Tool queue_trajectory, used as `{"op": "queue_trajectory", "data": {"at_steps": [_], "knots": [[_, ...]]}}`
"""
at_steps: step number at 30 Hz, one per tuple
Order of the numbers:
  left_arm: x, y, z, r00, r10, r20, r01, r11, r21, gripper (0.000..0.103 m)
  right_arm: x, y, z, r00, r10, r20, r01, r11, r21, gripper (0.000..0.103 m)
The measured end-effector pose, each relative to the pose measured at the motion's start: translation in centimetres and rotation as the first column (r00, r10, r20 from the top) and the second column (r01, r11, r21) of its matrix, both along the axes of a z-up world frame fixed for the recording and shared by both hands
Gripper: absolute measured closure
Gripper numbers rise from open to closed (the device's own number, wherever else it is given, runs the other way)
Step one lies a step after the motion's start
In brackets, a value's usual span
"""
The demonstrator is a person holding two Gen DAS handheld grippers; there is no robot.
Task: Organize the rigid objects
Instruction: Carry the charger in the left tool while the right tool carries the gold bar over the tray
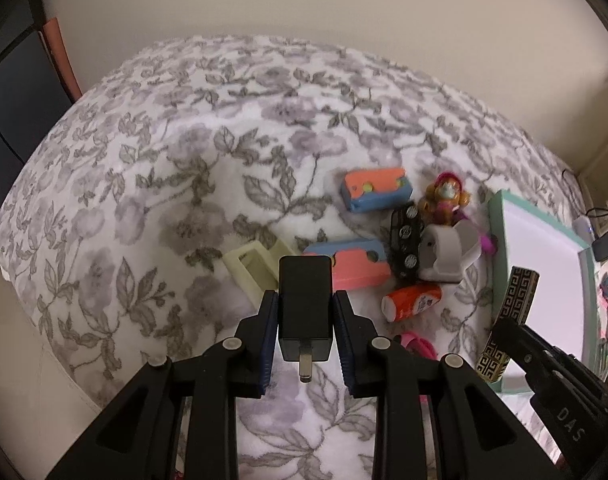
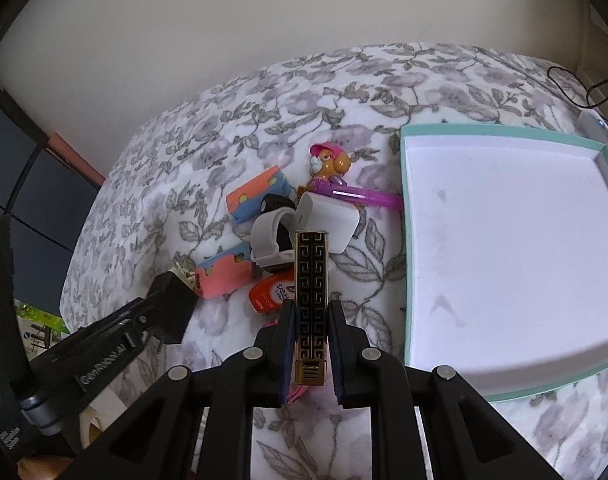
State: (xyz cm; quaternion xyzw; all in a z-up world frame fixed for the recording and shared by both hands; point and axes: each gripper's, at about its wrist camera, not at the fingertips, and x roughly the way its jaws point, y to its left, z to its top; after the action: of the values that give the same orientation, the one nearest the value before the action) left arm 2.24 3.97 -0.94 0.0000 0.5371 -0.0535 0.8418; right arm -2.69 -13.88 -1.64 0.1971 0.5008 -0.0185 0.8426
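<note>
My left gripper (image 1: 306, 304) is shut on a black plug adapter (image 1: 304, 304), held above the floral bedspread with its metal prong toward the camera. My right gripper (image 2: 311, 312) is shut on a slim black-and-gold patterned case (image 2: 312, 300), left of the teal-rimmed white tray (image 2: 404, 240). That case (image 1: 512, 300) and the right gripper also show at the right in the left wrist view, over the tray's edge (image 1: 498, 240). On the bed lie two orange-and-blue blocks (image 1: 378, 188) (image 1: 352, 266), a white charger (image 2: 330, 222), a toy figure (image 2: 330, 162) and an orange tube (image 2: 269, 292).
A cream bracket (image 1: 253, 266) lies just beyond the adapter. A black toy car (image 1: 406, 240) and a white holder (image 1: 442, 254) sit in the pile. A pink item (image 1: 418, 344) lies under the right gripper. Cables and a shelf (image 1: 600, 224) stand beyond the tray; a wall runs behind the bed.
</note>
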Motion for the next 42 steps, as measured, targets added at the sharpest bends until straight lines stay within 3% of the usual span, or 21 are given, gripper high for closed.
{"op": "queue_trajectory", "data": {"at_steps": [10,14,21,32,42], "knots": [[-0.3,-0.9,2.3,0.998,-0.018,0.063,0.019,1.0,-0.013,0.075,-0.2,-1.1,0.8,1.0,-0.018,0.025,0.018,1.0,0.021,0.086],[-0.4,-3.9,3.8,0.992,-0.094,0.087,0.094,0.996,0.004,0.075,-0.5,-3.5,1.6,0.995,-0.083,0.049,0.081,0.996,0.032,0.086],[-0.1,-11.5,5.0,0.969,-0.232,0.087,0.233,0.972,0.0,0.075,-1.9,-9.5,2.0,0.964,-0.262,0.042,0.264,0.963,-0.056,0.086],[0.3,-21.6,3.3,0.932,-0.36,0.049,0.36,0.933,0.005,0.075,-4.4,-18.2,0.7,0.886,-0.464,0.011,0.464,0.885,-0.045,0.086],[0.6,-25.9,0.1,0.914,-0.405,0.018,0.404,0.914,0.032,0.074,-4.3,-20.3,-0.6,0.874,-0.486,-0.023,0.484,0.872,-0.07,0.086]]}}
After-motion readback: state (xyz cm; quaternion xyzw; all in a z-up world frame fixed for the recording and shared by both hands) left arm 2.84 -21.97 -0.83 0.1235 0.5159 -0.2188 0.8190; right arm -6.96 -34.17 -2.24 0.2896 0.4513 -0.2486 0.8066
